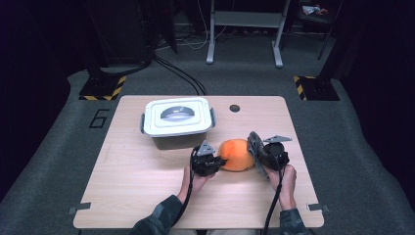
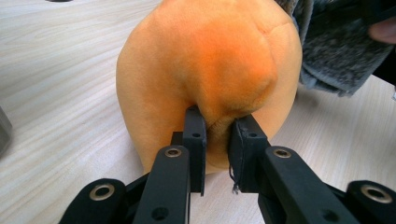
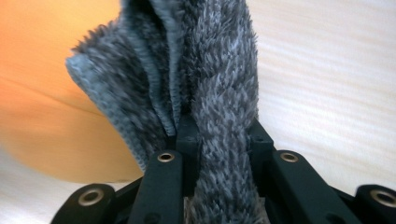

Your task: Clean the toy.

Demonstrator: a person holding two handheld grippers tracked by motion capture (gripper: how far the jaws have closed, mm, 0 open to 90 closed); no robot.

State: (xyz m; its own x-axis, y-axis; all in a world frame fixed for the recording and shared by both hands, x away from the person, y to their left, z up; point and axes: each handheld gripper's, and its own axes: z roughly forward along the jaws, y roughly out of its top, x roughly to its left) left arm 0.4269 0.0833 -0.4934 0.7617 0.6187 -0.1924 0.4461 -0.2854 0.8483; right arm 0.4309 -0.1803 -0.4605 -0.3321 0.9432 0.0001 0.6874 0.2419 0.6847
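An orange plush ball (image 1: 236, 155) lies on the wooden table (image 1: 147, 181), front centre. My left gripper (image 1: 219, 161) is at its left side, shut on a pinched fold of the orange plush ball (image 2: 210, 60); the fold sits between the jaws of the left gripper (image 2: 217, 156). My right gripper (image 1: 264, 155) stands just right of the ball, shut on a grey fluffy cloth (image 1: 255, 149). In the right gripper view the grey fluffy cloth (image 3: 196, 79) rises from between the jaws of the right gripper (image 3: 219, 140), with the orange plush ball (image 3: 42, 93) blurred behind it at the left.
A grey lidded plastic box (image 1: 177, 119) stands on the table behind the ball, left of centre. A small dark hole (image 1: 235, 108) marks the tabletop at the back. Desk legs and cables stand on the floor beyond.
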